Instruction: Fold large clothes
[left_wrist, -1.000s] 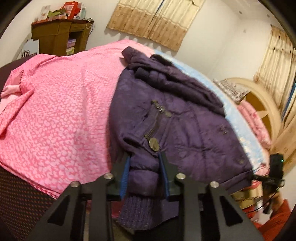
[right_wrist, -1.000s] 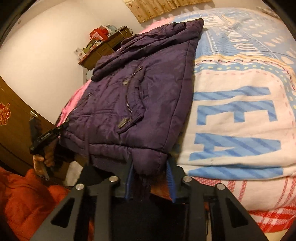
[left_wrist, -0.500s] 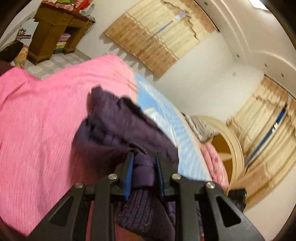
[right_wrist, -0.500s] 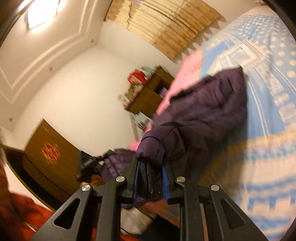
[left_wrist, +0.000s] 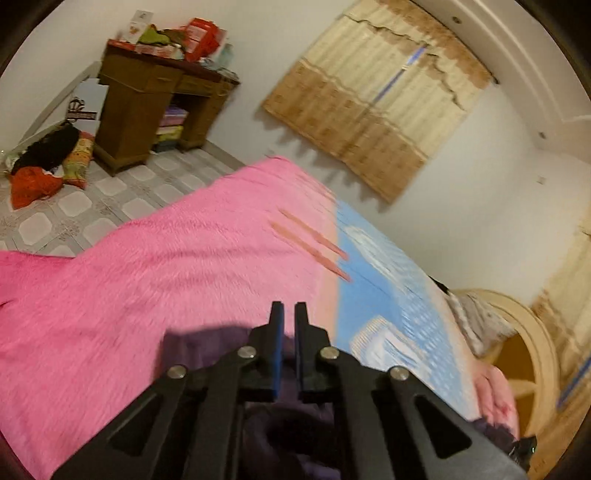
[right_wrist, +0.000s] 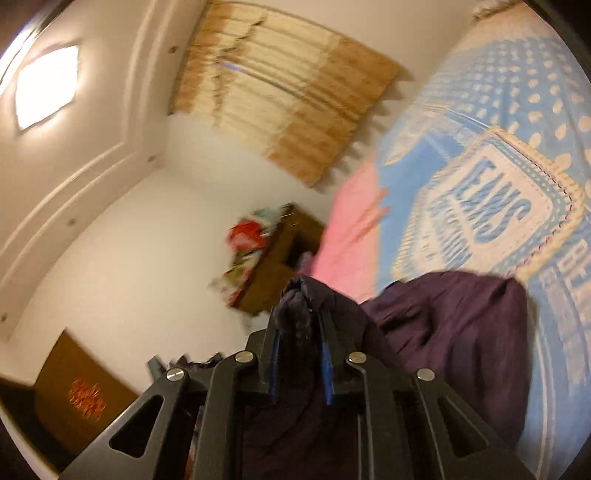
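Observation:
The dark purple padded jacket (right_wrist: 454, 332) hangs from both grippers above the bed. My right gripper (right_wrist: 298, 314) is shut on a bunched edge of the jacket, which pokes out between the blue-padded fingers; the rest drapes down to the right. My left gripper (left_wrist: 289, 312) has its fingers nearly closed, with purple jacket fabric (left_wrist: 207, 343) showing under and behind them. The grip point inside the left jaws is hidden.
The bed has a pink blanket (left_wrist: 140, 266) on the left and a blue and white printed cover (right_wrist: 498, 206) on the right. A wooden desk (left_wrist: 147, 107) with clutter stands by the far wall. Clothes lie on the tiled floor (left_wrist: 48, 162). A round wooden headboard (left_wrist: 528, 354) is at right.
Both grippers have risen and tilted up, lifting the jacket off the bed. The jacket, which lay spread flat, now hangs bunched below the grippers.

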